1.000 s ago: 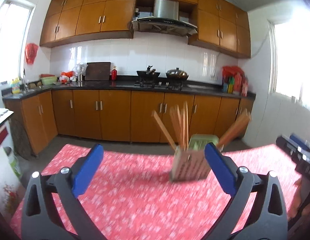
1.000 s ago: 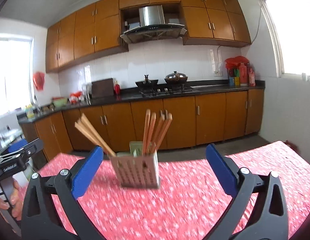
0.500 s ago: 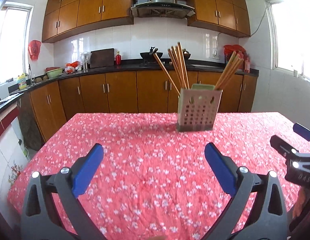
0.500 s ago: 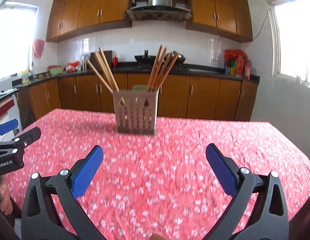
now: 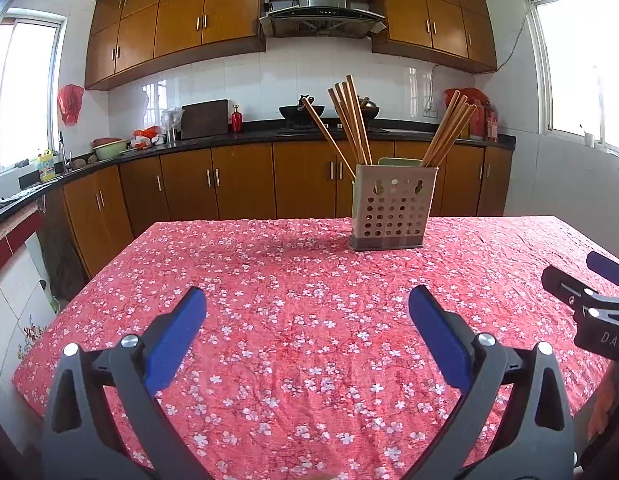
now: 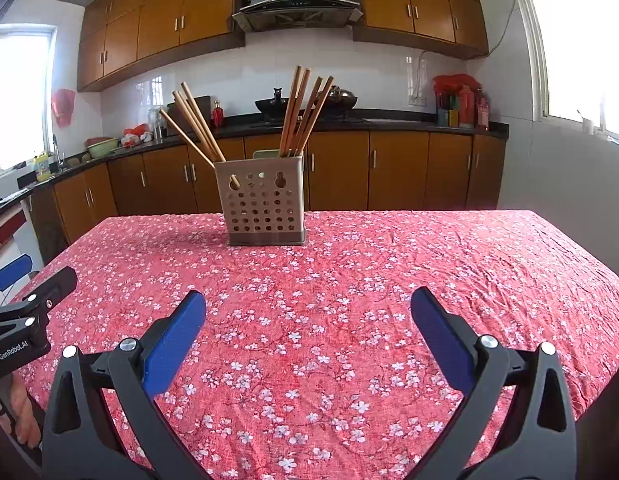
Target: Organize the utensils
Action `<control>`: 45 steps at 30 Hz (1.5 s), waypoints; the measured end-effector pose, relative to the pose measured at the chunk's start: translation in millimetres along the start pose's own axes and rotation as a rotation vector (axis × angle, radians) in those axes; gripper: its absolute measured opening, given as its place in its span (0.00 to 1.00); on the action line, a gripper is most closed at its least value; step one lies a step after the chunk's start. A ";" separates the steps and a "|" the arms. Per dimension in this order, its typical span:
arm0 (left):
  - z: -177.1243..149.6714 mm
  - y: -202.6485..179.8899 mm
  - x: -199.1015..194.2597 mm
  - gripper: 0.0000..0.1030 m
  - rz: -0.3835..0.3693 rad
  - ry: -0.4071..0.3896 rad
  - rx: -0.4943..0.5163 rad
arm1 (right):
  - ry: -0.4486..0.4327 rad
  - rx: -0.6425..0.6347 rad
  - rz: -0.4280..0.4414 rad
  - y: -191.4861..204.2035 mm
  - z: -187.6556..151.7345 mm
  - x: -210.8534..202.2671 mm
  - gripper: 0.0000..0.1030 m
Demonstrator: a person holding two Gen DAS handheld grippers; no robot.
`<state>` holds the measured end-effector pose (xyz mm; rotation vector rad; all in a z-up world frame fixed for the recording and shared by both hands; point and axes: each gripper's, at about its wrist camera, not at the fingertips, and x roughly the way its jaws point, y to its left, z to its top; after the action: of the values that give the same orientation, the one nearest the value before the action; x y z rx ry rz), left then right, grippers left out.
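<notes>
A beige perforated utensil holder (image 5: 392, 212) stands upright near the far edge of the table (image 5: 269, 320), which has a red floral cloth. It also shows in the right wrist view (image 6: 262, 205). Several wooden chopsticks (image 5: 349, 120) lean out of it in two bunches, seen too in the right wrist view (image 6: 301, 114). My left gripper (image 5: 307, 312) is open and empty, well short of the holder. My right gripper (image 6: 308, 314) is open and empty, at the near side of the table. Each gripper shows at the edge of the other's view.
Behind the table runs a kitchen counter (image 5: 237, 138) with wooden cabinets, a stove with pans (image 5: 295, 111) and a sink at the left. The table's far edge lies just behind the holder. The floor drops away at the left side (image 5: 13, 312).
Both grippers have pulled back and tilted down from close to the holder. The holder now stands farther off, and more of the tablecloth shows in front.
</notes>
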<state>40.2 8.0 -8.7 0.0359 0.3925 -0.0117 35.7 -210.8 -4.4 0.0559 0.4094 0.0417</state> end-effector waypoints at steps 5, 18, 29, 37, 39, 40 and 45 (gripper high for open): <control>-1.6 0.1 -2.7 0.96 -0.008 -0.009 0.002 | -0.004 0.008 -0.007 -2.4 -1.1 -1.1 0.98; -3.3 1.5 2.5 0.96 -0.021 0.021 -0.020 | 0.005 -0.003 -0.003 0.3 -1.2 0.4 0.98; -2.3 2.8 2.7 0.96 -0.023 0.022 -0.023 | 0.008 0.000 -0.001 0.3 -0.7 -0.3 0.98; -2.2 3.3 2.7 0.96 -0.023 0.022 -0.023 | 0.012 0.003 0.001 -0.5 -0.9 0.3 0.98; -2.3 3.4 2.7 0.96 -0.023 0.022 -0.023 | 0.012 0.003 0.001 -0.5 -0.9 0.3 0.98; -2.3 3.6 2.7 0.96 -0.023 0.022 -0.023 | 0.013 0.003 0.001 -0.4 -0.9 0.4 0.98; -2.2 3.5 2.8 0.96 -0.023 0.023 -0.022 | 0.013 0.003 0.002 -0.6 -0.9 0.3 0.98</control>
<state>42.0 11.6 -11.7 0.0100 0.4157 -0.0296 35.7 -211.3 -5.4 0.0595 0.4223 0.0434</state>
